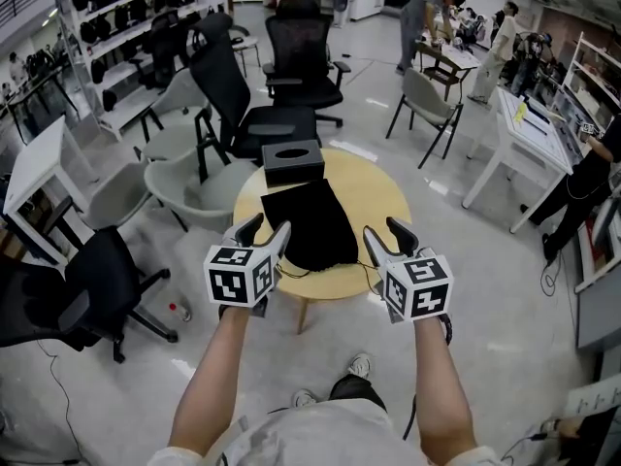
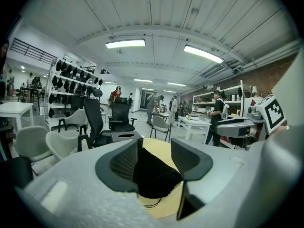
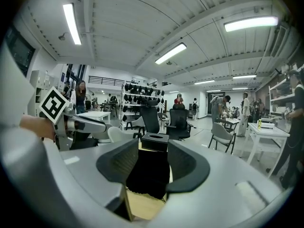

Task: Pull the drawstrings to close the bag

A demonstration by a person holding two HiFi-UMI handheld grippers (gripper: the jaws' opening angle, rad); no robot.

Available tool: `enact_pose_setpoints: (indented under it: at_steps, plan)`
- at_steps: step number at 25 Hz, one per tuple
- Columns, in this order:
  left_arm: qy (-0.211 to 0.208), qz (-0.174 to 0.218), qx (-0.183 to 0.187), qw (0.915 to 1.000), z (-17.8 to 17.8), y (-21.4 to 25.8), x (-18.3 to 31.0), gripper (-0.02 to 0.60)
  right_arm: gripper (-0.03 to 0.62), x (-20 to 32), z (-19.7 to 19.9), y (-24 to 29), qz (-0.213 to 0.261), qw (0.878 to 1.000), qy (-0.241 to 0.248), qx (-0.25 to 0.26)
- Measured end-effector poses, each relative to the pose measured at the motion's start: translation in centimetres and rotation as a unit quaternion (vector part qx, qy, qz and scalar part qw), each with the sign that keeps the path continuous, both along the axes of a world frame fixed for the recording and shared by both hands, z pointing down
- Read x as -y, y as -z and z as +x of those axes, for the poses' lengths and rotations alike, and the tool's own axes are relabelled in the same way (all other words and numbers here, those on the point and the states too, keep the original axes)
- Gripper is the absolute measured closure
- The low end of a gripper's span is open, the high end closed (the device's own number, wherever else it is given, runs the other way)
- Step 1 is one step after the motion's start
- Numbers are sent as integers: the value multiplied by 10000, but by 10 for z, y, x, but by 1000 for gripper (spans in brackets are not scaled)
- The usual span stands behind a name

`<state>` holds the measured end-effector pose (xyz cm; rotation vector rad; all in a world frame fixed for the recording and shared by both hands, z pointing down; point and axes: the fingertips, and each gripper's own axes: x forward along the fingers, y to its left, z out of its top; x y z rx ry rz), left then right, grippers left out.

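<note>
A black drawstring bag lies flat on the round yellow table, its mouth toward me; thin dark drawstrings trail off both sides at the near edge. My left gripper hovers open just left of the bag's near end, nothing between its jaws. At the table's near right edge my right gripper is also open and empty. In the left gripper view the bag shows between the jaws of the left gripper. In the right gripper view the bag lies ahead of the right gripper.
A black tissue box stands on the table just behind the bag. Black office chairs and grey chairs ring the far and left sides. White tables stand at the right, and people work in the background.
</note>
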<state>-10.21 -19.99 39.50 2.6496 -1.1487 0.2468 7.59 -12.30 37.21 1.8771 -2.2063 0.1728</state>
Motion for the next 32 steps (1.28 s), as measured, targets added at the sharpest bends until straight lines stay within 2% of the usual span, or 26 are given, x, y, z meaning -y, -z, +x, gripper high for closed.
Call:
enact_pose_setpoints:
  at_steps: [9,22,32]
  plan:
    - [175,39,27,9998,18,2,22,357,401,29,20,-3,-21,9998,203,5]
    - [526,84,39,9986,56,2,78,357,401,102,61,-7,-86,9977,671,-8]
    - [433,37,249,9987,62,-11,90,357,401,121,63,-32,-360,9947,957,-98]
